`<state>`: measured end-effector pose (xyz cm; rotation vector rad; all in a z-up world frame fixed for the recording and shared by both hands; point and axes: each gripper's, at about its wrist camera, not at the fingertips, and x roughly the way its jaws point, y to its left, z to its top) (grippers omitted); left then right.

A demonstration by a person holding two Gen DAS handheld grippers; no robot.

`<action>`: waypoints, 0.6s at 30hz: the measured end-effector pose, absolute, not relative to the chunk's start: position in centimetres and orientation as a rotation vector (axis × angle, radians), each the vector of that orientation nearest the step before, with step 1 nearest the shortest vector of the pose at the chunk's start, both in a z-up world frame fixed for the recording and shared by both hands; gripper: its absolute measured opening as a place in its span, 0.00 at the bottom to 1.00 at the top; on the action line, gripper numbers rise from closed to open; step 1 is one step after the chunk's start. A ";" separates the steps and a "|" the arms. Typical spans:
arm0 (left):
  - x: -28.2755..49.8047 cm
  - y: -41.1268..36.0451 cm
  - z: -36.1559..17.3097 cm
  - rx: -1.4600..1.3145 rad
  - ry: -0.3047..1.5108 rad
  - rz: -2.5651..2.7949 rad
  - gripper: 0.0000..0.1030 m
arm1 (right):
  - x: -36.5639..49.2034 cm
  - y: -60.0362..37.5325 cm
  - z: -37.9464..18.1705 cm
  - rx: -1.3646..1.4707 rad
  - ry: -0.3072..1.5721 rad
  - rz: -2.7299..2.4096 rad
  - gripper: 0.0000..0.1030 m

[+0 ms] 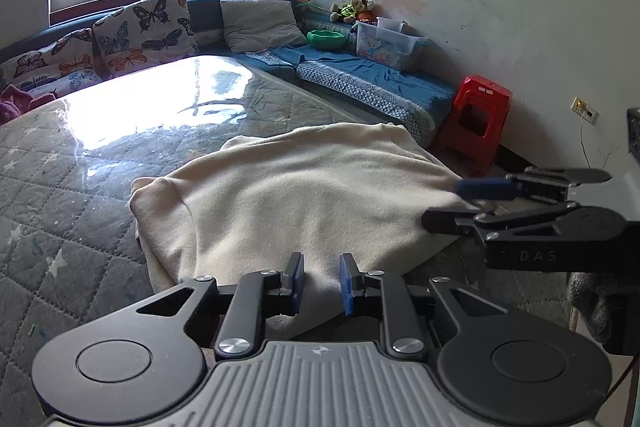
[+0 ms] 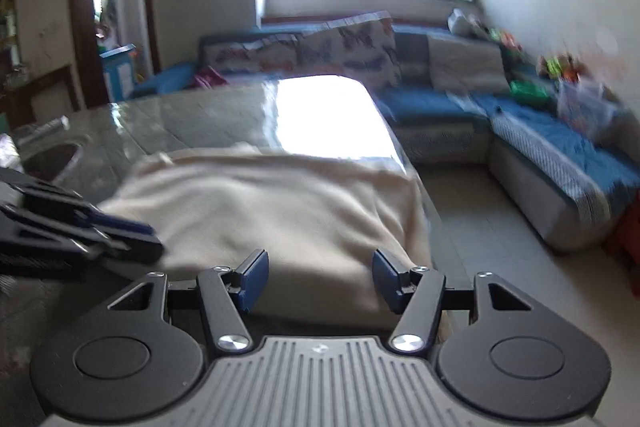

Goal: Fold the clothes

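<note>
I see my left gripper [image 1: 320, 281] angled down, fingers pinching the cream garment [image 1: 304, 187]; right gripper [image 2: 318, 277] angled down, fingers opening, clear of it.

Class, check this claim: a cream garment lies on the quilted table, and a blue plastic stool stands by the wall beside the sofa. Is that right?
Not quite. The plastic stool is red, not blue, as the left wrist view shows. The rest holds: the cream garment lies on the quilted table, and the stool stands by the wall beside the sofa.
</note>
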<state>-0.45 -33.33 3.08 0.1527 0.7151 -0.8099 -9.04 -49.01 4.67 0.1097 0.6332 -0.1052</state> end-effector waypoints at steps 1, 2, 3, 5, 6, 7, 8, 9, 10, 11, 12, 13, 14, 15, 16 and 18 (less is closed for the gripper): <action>-0.5 -33.2 3.0 0.151 0.715 -0.811 0.21 | -9.1 -49.5 4.2 0.134 0.650 -0.109 0.57; -0.5 -33.1 3.0 0.151 0.715 -0.813 0.21 | -9.5 -49.8 4.1 0.164 0.652 -0.109 0.57; -0.6 -33.0 3.0 0.152 0.714 -0.814 0.21 | -9.7 -49.9 4.1 0.169 0.652 -0.112 0.56; -0.6 -33.0 3.0 0.151 0.716 -0.813 0.21 | -10.0 -50.1 4.6 0.162 0.640 -0.121 0.56; -0.6 -32.9 3.0 0.144 0.720 -0.812 0.21 | -10.0 -50.1 4.9 0.149 0.629 -0.127 0.56; -0.6 -32.8 3.0 0.139 0.724 -0.811 0.21 | -10.0 -50.1 5.1 0.147 0.622 -0.127 0.56; -0.6 -32.8 3.0 0.135 0.727 -0.809 0.21 | -9.8 -49.9 5.7 0.148 0.597 -0.126 0.56; -0.5 -32.8 3.0 0.132 0.729 -0.808 0.21 | -9.4 -49.9 6.0 0.151 0.584 -0.124 0.57; -0.6 -32.8 3.0 0.131 0.731 -0.807 0.21 | -9.1 -50.0 6.3 0.153 0.571 -0.121 0.57; -0.6 -32.8 3.0 0.129 0.733 -0.806 0.21 | -8.7 -50.1 6.2 0.157 0.572 -0.117 0.57; -0.6 -32.8 3.0 0.128 0.735 -0.805 0.21 | -8.3 -50.2 6.1 0.161 0.573 -0.113 0.57; -0.7 -32.7 3.0 0.124 0.738 -0.805 0.21 | -7.8 -50.3 6.1 0.165 0.574 -0.109 0.57; -0.6 -32.7 3.0 0.120 0.741 -0.805 0.22 | -7.4 -50.4 5.5 0.161 0.588 -0.115 0.57; -0.7 -32.6 3.0 0.117 0.743 -0.805 0.23 | -6.9 -50.5 5.0 0.158 0.603 -0.121 0.57; -0.7 -32.5 3.0 0.115 0.744 -0.807 0.24 | -6.8 -50.4 4.5 0.153 0.615 -0.127 0.57; -0.8 -32.4 3.0 0.116 0.745 -0.810 0.27 | -7.0 -50.2 4.0 0.132 0.607 -0.128 0.57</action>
